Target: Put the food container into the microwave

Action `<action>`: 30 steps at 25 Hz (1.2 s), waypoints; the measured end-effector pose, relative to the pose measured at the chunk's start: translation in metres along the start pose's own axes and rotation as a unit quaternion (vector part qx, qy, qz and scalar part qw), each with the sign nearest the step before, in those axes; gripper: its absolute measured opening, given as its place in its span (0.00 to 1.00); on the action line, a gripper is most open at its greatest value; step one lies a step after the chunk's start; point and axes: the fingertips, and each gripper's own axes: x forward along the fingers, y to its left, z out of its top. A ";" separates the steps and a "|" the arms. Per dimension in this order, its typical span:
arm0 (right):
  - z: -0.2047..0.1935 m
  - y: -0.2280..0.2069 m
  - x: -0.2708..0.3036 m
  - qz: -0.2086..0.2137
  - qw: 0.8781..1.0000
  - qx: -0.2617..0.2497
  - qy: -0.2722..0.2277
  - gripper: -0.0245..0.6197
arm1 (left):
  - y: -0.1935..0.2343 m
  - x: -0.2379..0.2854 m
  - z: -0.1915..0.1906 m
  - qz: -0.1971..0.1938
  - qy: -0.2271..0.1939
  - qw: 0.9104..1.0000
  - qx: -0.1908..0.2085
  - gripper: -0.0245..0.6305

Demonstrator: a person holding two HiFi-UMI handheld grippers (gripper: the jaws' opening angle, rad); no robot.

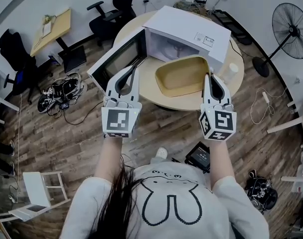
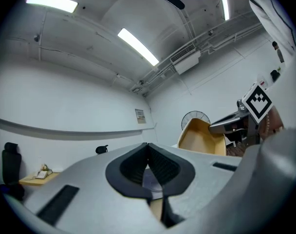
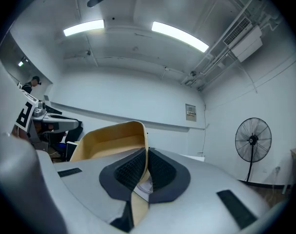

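Observation:
A tan food container (image 1: pixel 184 76) hangs tilted above the round table (image 1: pixel 147 81), just before the white microwave (image 1: pixel 191 31), whose door (image 1: pixel 116 59) stands swung open to the left. My right gripper (image 1: pixel 210 76) is shut on the container's right rim; in the right gripper view the tan rim (image 3: pixel 140 135) runs between the pads of that gripper (image 3: pixel 147 152). My left gripper (image 1: pixel 138 63) hovers by the door's upper edge, left of the container. Its jaws (image 2: pixel 148 146) meet at the tip with nothing seen between them. The container (image 2: pixel 201 138) shows off to its right.
A white cup (image 1: pixel 230 72) stands on the table right of the container. A floor fan (image 1: pixel 291 24) is at the far right, office chairs (image 1: pixel 111 9) and a wooden desk (image 1: pixel 52 29) behind. Cables and gear (image 1: pixel 62 91) lie on the floor at left.

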 end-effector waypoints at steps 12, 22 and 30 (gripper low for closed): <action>-0.024 -0.008 0.056 0.012 0.999 0.006 0.030 0.10 | 0.019 0.049 -0.027 0.000 0.011 1.000 -0.019 0.05; -0.044 -0.004 0.065 -0.016 0.998 0.043 0.053 0.10 | 0.024 0.062 -0.047 -0.030 0.022 0.999 -0.028 0.05; -0.064 -0.008 0.085 -0.074 0.991 0.078 0.075 0.10 | 0.038 0.097 -0.069 -0.085 0.026 0.995 -0.043 0.05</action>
